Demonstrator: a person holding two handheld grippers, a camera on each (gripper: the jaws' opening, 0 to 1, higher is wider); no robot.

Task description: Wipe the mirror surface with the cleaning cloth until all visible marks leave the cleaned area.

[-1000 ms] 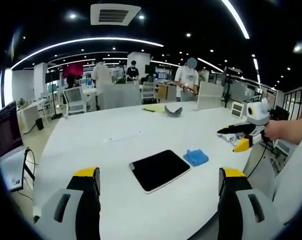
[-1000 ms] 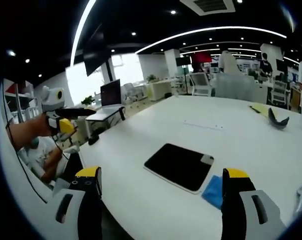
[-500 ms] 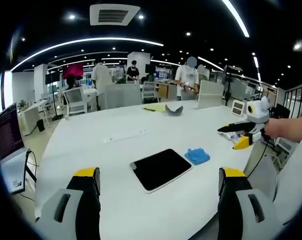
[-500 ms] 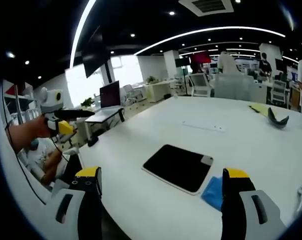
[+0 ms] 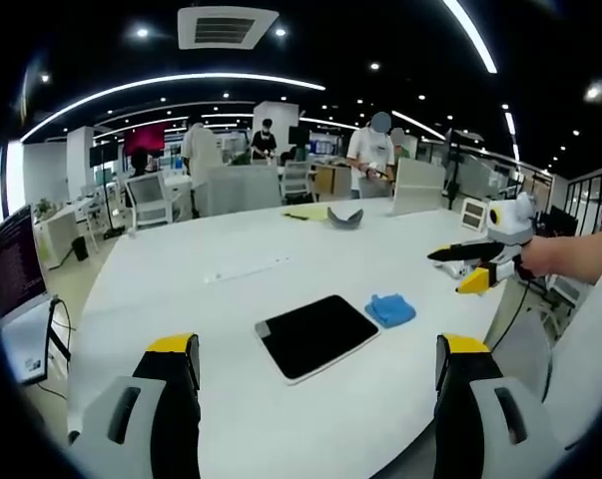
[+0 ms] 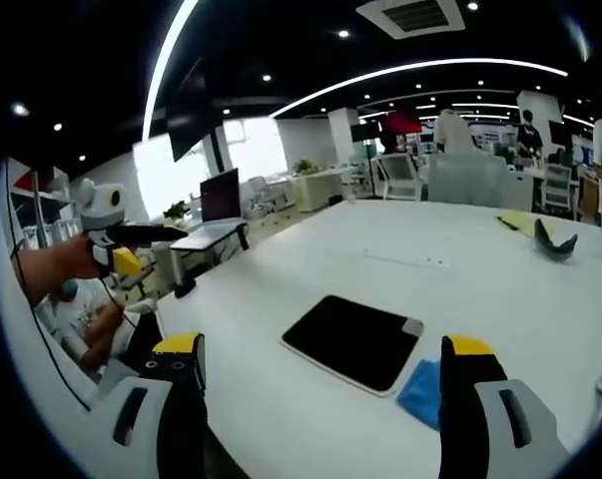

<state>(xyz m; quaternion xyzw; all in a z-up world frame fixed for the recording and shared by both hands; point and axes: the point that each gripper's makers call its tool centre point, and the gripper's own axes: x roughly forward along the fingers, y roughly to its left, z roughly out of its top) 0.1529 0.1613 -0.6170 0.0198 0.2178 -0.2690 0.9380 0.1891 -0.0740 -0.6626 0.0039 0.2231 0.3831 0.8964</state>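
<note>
Left gripper view: mirror [image 5: 316,336] flat on white worktop [image 5: 181,299], blue cleaning cloth [image 5: 390,310] just beside its far corner. Left claw [image 5: 315,399] and right claw [image 6: 320,399] both released, empty. Best begun by pinching cloth centrally, then wiping flat.

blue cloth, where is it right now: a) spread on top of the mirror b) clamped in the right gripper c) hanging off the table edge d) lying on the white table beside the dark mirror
d: the blue cloth lies on the white table, next to one end of the dark mirror, with both grippers open and away from it.
</note>
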